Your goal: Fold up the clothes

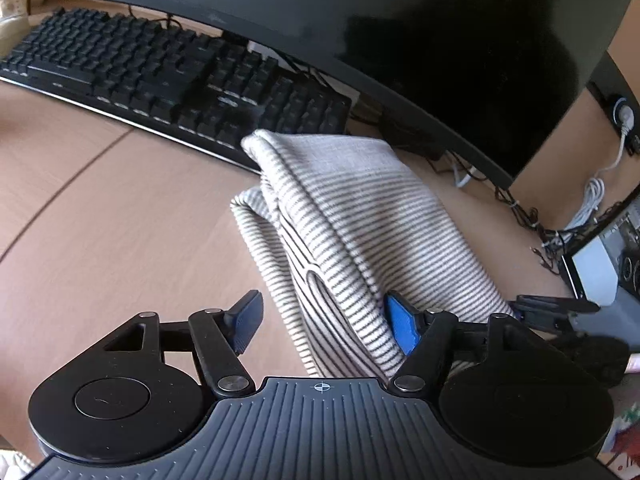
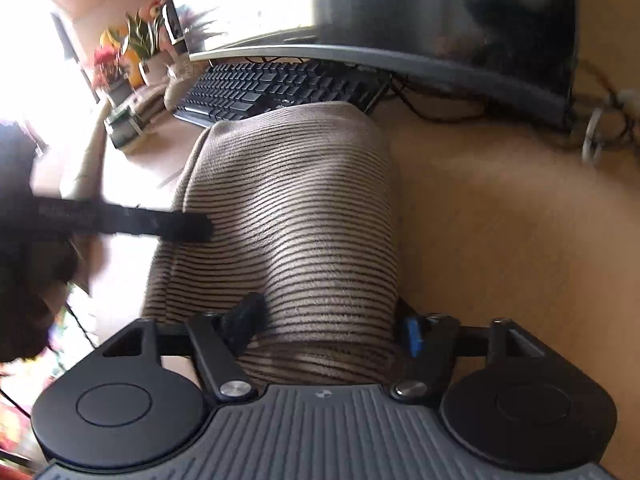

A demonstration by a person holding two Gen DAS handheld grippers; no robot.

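Note:
A grey-and-white striped garment (image 1: 360, 216) lies folded in a thick bundle on the wooden desk (image 1: 120, 216), its far end against the keyboard. My left gripper (image 1: 326, 324) is open, and the garment's near edge lies between its blue fingers (image 1: 402, 330), close to the right one. In the right wrist view the same striped garment (image 2: 304, 208) bulges up between the fingers of my right gripper (image 2: 330, 330). That gripper is open wide, and the cloth fills the whole gap. A blurred black part of the left gripper (image 2: 120, 222) reaches over the garment's left side.
A black keyboard (image 1: 168, 76) and a large dark monitor (image 1: 420, 32) stand just behind the garment. Cables (image 1: 588, 200) and a computer case (image 1: 612, 264) sit at the right. Potted flowers (image 2: 128, 52) stand far left. Bare desk (image 2: 500, 240) lies to the garment's right.

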